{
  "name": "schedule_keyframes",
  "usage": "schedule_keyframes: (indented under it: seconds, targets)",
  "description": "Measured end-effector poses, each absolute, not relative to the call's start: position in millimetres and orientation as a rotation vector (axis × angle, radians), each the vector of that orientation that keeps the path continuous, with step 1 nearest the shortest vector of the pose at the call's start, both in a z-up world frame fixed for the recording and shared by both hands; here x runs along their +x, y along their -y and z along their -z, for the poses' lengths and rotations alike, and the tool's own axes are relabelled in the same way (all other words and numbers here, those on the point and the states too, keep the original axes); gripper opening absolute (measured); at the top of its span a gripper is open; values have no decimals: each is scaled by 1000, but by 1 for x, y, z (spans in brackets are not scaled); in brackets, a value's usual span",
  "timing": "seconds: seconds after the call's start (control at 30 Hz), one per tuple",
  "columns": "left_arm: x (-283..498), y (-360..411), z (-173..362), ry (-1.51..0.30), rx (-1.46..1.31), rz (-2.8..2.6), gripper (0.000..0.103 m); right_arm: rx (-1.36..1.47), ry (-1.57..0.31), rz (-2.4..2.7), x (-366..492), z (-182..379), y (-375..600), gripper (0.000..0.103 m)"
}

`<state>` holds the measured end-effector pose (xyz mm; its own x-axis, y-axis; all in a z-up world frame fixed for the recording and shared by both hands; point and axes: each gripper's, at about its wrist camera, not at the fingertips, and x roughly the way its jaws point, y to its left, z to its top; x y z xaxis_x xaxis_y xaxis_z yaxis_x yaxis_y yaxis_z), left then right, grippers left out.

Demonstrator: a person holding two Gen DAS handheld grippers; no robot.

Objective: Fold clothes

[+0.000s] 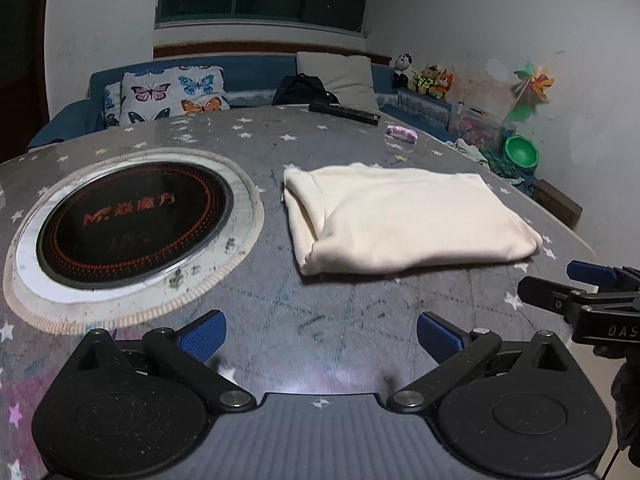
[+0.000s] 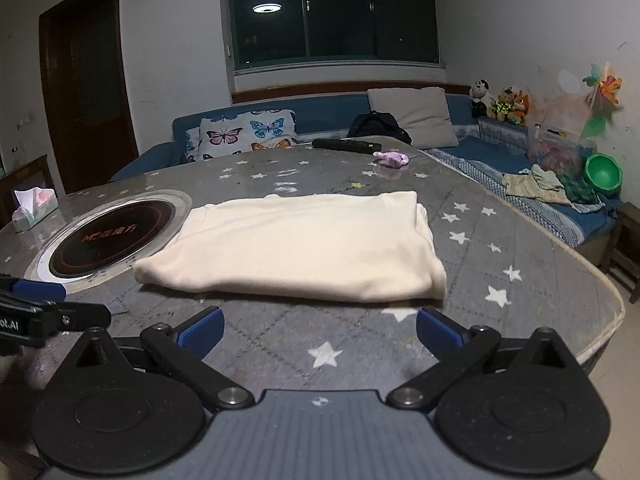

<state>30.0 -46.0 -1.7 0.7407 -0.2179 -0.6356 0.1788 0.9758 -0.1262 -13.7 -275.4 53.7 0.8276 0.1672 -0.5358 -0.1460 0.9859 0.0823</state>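
There, the table [image 2: 520,236] filled most of both views, its grey cover dotted with white stars. Behind it ran a blue sofa [image 2: 320,114] under a dark window [image 2: 332,20], with a butterfly pillow [image 2: 248,134] at one end and a plain pale pillow [image 2: 412,116] further along. A round black cooktop [image 1: 132,224] with red markings was set into the table, ringed by a pale border.

The cream garment [image 2: 296,248] lay folded into a neat rectangle on the table, just beside the cooktop and touching neither tool. Its thick folded edge faced the near side.

The left gripper [image 1: 320,338] hung over bare tabletop near the garment's near edge, its blue pads spread wide with nothing between them. The right gripper [image 2: 318,330] sat just short of the garment's folded edge, jaws likewise spread wide and empty.

Farther back, a long black bar-shaped object [image 2: 346,145] lay near the far rim, and a small pink-purple bundle [image 2: 392,159] rested near it. A tissue box [image 2: 34,210] stood at the table's left edge in the right wrist view.
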Motion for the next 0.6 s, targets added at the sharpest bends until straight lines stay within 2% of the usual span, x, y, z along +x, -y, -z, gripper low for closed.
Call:
schedule_keyframes:
  seconds: [0.6]
  targets:
    - [9, 55, 10, -733, -20, 217, 103, -23, -597, -147, -31, -49, 259, 103]
